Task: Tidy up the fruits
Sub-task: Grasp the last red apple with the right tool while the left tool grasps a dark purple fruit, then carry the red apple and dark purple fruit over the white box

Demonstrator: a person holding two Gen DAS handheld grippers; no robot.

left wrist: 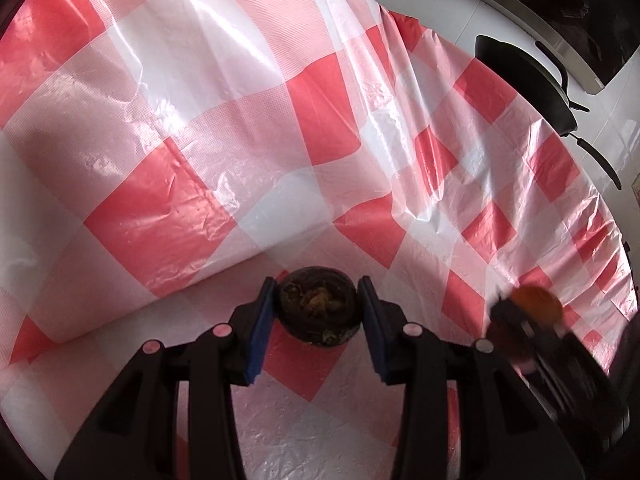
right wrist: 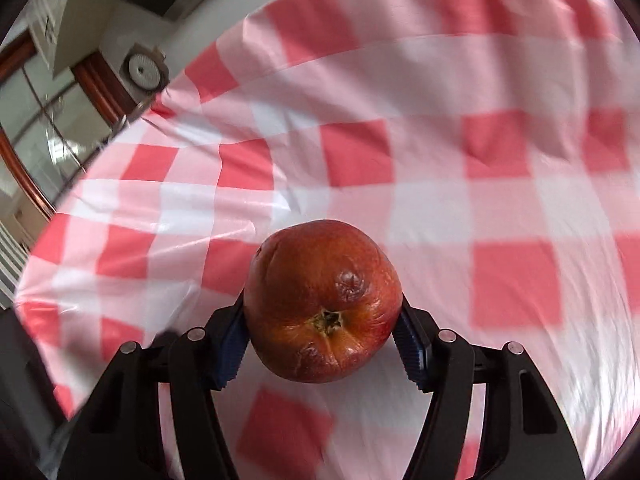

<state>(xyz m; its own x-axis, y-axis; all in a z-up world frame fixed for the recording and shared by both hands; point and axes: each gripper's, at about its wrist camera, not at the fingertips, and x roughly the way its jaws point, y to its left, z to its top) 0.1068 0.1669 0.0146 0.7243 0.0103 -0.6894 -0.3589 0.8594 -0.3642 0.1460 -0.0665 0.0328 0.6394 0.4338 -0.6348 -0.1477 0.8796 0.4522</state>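
left gripper [left wrist: 318, 312]: fingers clamped on a dark, shrivelled fruit [left wrist: 318, 310], held between them over the checked cloth [left wrist: 200, 120] | right gripper [right wrist: 322, 336]: fingers pressing a wrinkled red apple [right wrist: 323, 300] from both sides

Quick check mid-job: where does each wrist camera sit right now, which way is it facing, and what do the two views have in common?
Left wrist: on the left gripper, angled down at the checked cloth; its fingers flank a dark fruit. A black pan sits far right.
Right wrist: on the right gripper, angled down; its fingers clamp a red apple.
Shared: the cloth, and the apple with the right gripper, blurred at the left view's right edge.
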